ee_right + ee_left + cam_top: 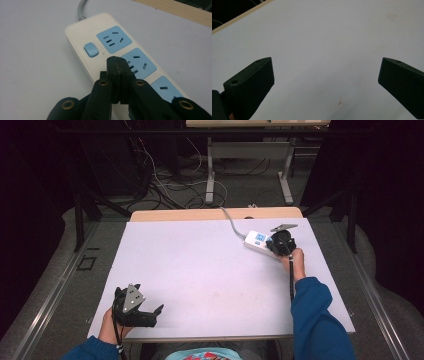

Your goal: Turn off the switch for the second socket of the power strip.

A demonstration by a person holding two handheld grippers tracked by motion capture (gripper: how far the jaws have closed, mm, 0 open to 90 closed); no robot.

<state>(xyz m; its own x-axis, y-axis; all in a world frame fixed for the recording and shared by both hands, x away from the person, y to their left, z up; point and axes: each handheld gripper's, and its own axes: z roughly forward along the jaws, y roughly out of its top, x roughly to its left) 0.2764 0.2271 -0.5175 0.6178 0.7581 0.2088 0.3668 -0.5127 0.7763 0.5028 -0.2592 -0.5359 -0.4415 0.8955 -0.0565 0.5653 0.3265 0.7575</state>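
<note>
A white power strip (pixel 256 241) with blue sockets lies on the table at the far right, its grey cable (pixel 231 223) running off the far edge. Its blue switch (pixel 91 49) sits beside the first socket (pixel 114 39). My right gripper (pixel 117 62) is shut with nothing in it, its tips hovering over the strip just short of the switch, next to the second socket (pixel 138 63). From above, the right gripper (pixel 278 242) covers the strip's near end. My left gripper (pixel 156 312) rests open at the near left corner, jaws wide apart above bare table (pixel 327 50).
The pale tabletop (pixel 200 270) has a wooden strip (pixel 215 214) along its far edge. Beyond it are cables on the floor (pixel 170 185) and the legs of another desk (pixel 210 175). Dark curtains close off both sides.
</note>
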